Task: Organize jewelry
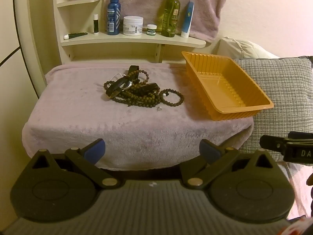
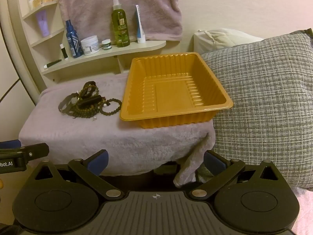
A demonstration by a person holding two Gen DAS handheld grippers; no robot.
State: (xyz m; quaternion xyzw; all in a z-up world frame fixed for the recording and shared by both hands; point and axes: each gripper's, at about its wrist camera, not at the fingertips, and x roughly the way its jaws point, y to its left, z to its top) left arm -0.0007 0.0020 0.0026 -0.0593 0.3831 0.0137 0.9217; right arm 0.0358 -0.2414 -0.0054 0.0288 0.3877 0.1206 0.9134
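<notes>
Lilac fleece, a plush towel (image 1: 137,129), covers a low stand and hangs over its front edge. At the far left, a pale corner shelf unit (image 1: 133,40) stands behind it. Along its lower shelf, from the left: a dark tube lying flat (image 1: 76,36), a lip balm stick (image 1: 95,23), a blue spray bottle (image 1: 113,13), a white cream jar (image 1: 132,25), a small green-labelled jar (image 1: 151,29), a green olive spray bottle (image 1: 170,13) and a blue-and-white tube standing on its cap (image 1: 188,19). A lilac tube (image 2: 43,23) sits on a higher shelf, and a second lilac towel (image 2: 121,7) hangs on the wall behind the bottles.

On the covered stand, left of centre, lies the jewelry pile (image 1: 137,89): strands of dark wooden beads tangled around a black-strapped wristwatch (image 1: 122,86), with a loop of white pearls showing at its far left edge. A single beaded bracelet (image 1: 173,98) lies at the pile's right side, and a small pale stud (image 1: 158,108) rests on the towel just in front of the pile. To the right, close to the pile but apart from it, sits an amber ribbed plastic tray (image 1: 260,105) with nothing in it, at the stand's right edge. Beyond it lie a grey woven pillow (image 2: 264,98) and a cream pillow (image 2: 217,37).

The left gripper (image 1: 152,150) hangs before the stand's front edge, blue-padded jaws spread wide, holding nothing. The right gripper (image 2: 156,162) hangs further right, jaws equally wide and empty; a fold of the towel droops between them.
</notes>
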